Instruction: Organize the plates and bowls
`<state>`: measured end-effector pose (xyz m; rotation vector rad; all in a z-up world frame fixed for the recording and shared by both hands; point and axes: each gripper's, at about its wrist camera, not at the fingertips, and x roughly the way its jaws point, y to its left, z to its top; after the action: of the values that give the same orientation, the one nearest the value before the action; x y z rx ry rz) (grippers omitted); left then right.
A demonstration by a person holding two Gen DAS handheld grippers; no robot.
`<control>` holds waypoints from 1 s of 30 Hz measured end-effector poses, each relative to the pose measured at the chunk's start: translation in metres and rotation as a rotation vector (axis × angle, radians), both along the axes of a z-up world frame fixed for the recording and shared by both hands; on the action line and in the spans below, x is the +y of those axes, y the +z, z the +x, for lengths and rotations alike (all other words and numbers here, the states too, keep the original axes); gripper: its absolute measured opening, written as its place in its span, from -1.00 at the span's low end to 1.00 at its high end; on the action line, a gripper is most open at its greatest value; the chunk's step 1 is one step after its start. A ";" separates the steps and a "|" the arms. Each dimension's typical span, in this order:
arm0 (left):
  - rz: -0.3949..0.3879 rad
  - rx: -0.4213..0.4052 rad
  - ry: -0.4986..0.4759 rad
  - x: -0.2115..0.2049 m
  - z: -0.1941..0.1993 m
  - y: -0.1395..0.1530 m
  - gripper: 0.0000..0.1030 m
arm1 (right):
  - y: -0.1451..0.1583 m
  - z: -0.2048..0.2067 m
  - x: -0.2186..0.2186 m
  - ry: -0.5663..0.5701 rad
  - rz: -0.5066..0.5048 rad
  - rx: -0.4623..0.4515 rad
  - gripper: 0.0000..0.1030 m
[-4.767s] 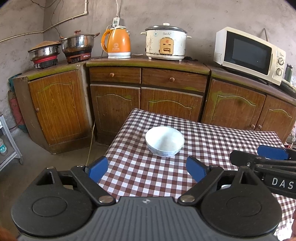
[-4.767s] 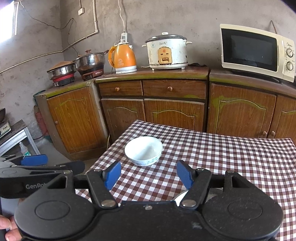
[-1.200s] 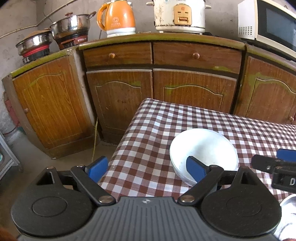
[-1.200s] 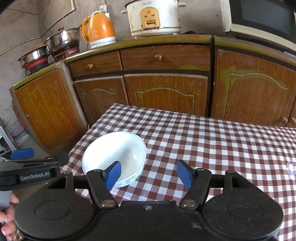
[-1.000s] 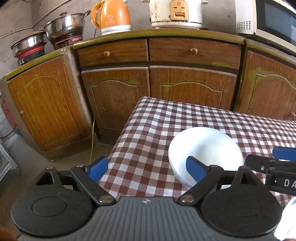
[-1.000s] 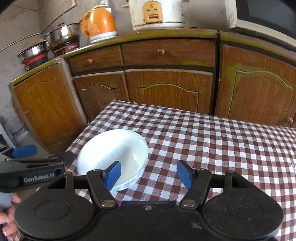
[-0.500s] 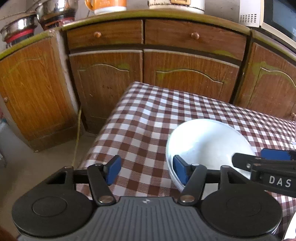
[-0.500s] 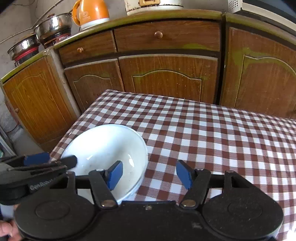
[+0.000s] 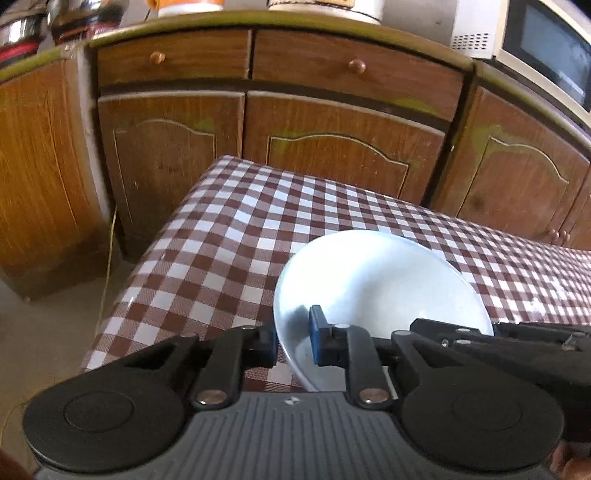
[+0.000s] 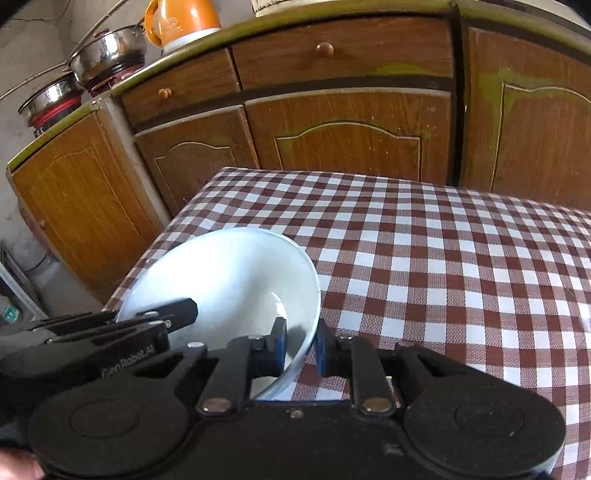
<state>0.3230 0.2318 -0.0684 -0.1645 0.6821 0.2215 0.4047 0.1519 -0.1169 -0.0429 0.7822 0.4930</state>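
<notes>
A white bowl (image 9: 376, 280) sits on the brown-and-white checked tablecloth (image 9: 236, 229) near the table's left edge. My left gripper (image 9: 293, 341) is shut on the bowl's near-left rim, one blue pad inside and one outside. In the right wrist view the same bowl (image 10: 229, 273) has its near-right rim pinched by my right gripper (image 10: 301, 345), also shut on it. Each gripper shows in the other's view: the right one (image 9: 491, 336) reaches over the rim, and the left one (image 10: 147, 317) does the same from the left.
Brown wooden cabinets (image 9: 332, 147) stand right behind the table, with a microwave (image 9: 535, 48) on the counter at the right and an orange kettle (image 10: 181, 18) and steel pots (image 10: 107, 48) at the left. Checked cloth (image 10: 443, 258) stretches to the right of the bowl.
Both grippers came down and forward onto the bowl and closed on its rim, the left on the near-left side, the right on the near-right side. The bowl now looks larger and closer.
</notes>
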 end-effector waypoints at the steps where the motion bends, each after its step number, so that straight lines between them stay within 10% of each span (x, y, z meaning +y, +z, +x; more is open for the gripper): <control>1: -0.006 0.000 0.003 0.000 -0.001 0.000 -0.64 | 0.000 -0.001 -0.001 0.000 0.004 0.003 -0.60; 30: 0.061 -0.056 0.039 -0.037 -0.094 0.074 -0.65 | 0.075 -0.100 -0.032 0.033 0.060 -0.072 -0.59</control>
<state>0.2287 0.1946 0.0054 -0.1257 0.6157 0.2737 0.3048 0.1197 -0.0418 -0.0178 0.6966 0.5437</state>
